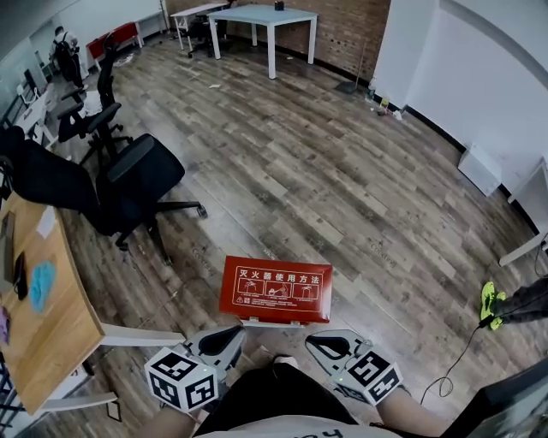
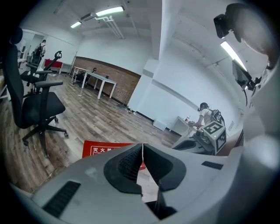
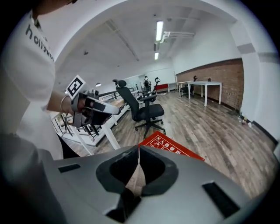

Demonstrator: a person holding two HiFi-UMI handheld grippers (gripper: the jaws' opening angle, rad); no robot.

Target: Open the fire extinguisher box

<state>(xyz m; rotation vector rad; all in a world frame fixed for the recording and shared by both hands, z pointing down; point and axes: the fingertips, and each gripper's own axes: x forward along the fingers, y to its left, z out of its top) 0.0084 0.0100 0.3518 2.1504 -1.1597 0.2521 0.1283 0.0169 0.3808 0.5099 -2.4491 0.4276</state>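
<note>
Approach step: fire extinguisher box (image 1: 276,289) lies on the wooden floor (image 1: 342,171) directly ahead of me, red labelled face up, lid closed. Left gripper (image 1: 227,338) and right gripper (image 1: 324,344) hover just short of its near edge, 1 toward each near corner, and neither touches it. Jaws of both grippers are closed tip to tip with nothing between them, as each gripper view confirms.

Procedure, as I judge it:
1. Locate the opening edge first. A pale strip shows along the near edge of the box, but I cannot tell whether it is a latch, a handle or a hinge.
2. Spread the jaws of 1 gripper before descending, because closed tips can only push.
3. Steady the box body with the other gripper. It sits loose on a smooth floor and will likely slide away under a lifting force.
4. Lift the lid along its hinge arc, not straight up, to avoid dragging the whole box.

Risk: a thin metal lid edge gives little purchase, so a shallow bite may slip.

Inventory in view:
- 1 fire extinguisher box
- 2 grippers, each with 1 marker cube
- 1 wooden surface (image 1: 43,291) at left, carrying small items
- 1 white table (image 1: 265,17) at far centre
- at least 3 black office chairs (image 1: 137,184) at left
</note>
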